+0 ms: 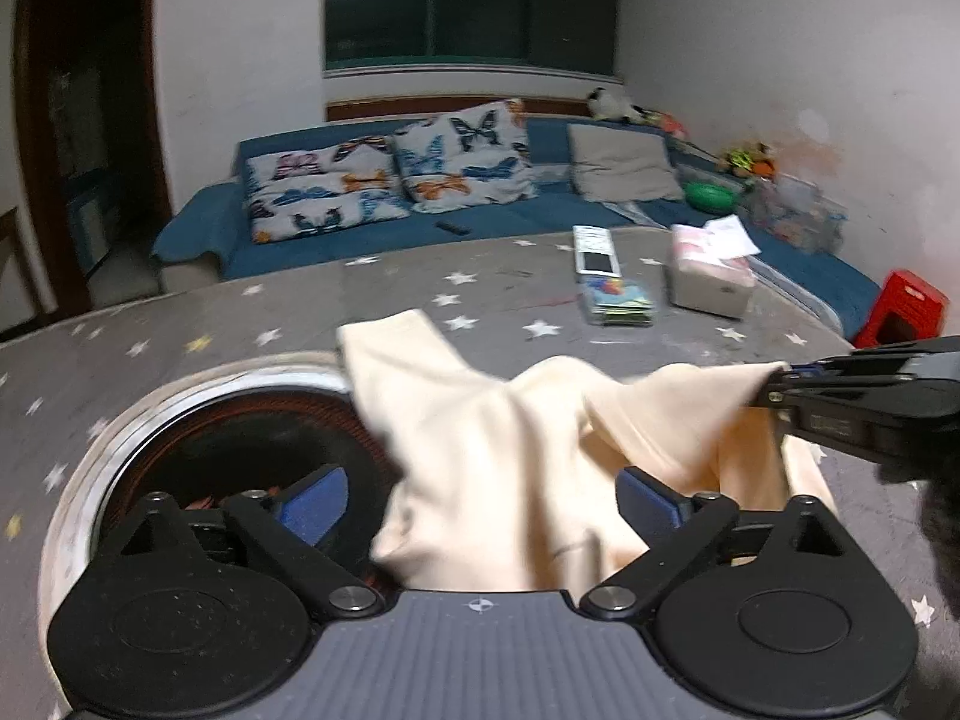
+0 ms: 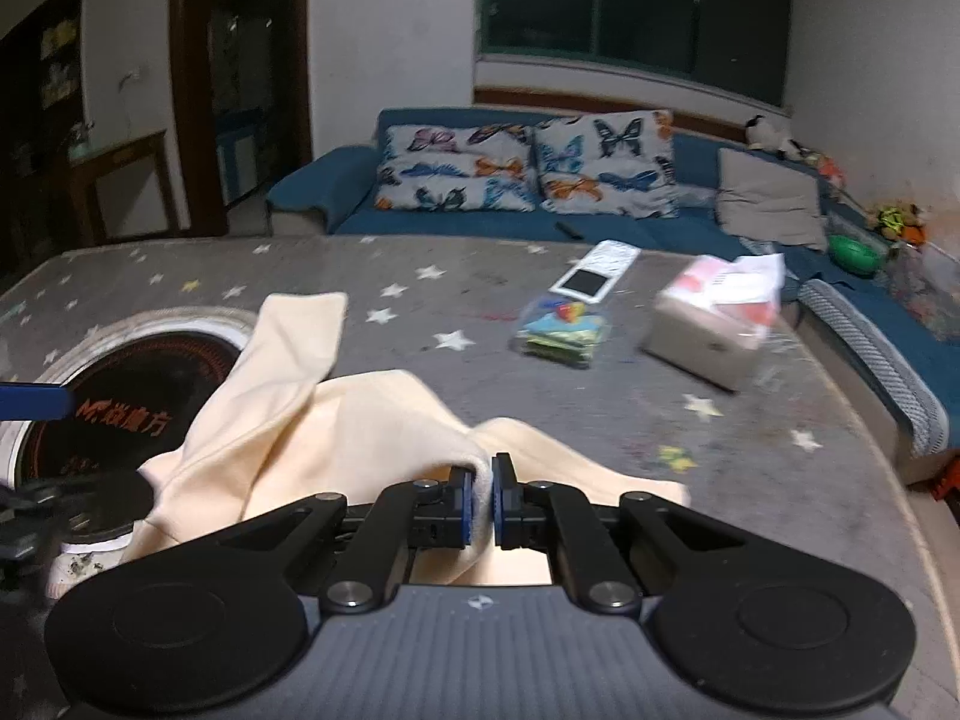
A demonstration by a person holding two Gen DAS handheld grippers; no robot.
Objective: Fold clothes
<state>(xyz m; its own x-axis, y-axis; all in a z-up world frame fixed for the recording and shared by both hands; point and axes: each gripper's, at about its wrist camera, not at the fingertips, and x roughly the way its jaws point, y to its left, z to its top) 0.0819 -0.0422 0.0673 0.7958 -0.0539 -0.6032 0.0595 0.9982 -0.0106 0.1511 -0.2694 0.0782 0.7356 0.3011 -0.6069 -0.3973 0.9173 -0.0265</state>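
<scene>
The cream garment (image 2: 312, 420) is seen bunched on the star-print tabletop (image 2: 600, 420), near its front edge, partly draped over the round cooktop (image 2: 120, 396) set into the left part of the surface. One long limb of cloth, a sleeve or leg (not clear which), is stretched away toward the far edge, w/ its cuff end lying flat just beyond the cooktop rim.

Right tongs (image 2: 483, 498) are closed on a fold of the garment; cloth is pinched between the blue pads and lifted off the surface, so a ridge is pulled up at that corner. In the left wrist view the same right tongs (image 1: 780, 387) are seen entering from the right side, w/ fabric drawn taut to the tip.

Left tongs (image 1: 480, 504) are spread wide, nothing held; the garment's bulk lies directly between and ahead of the pads, over the cooktop's right rim.

Key relation: the garment's long axis is judged to run front-to-back, from the front edge toward the far edge, slightly left. The free edge nearest the cooktop is closer to the left tongs than to the right. Fabric is soft and creased; whether a fold is being opened out or laid over can't be settled from this.

Along the far-right part of the tabletop a tissue box (image 2: 714, 324), a remote (image 2: 594, 279) and a coloured packet (image 2: 558, 333) are left well apart from the cloth.
</scene>
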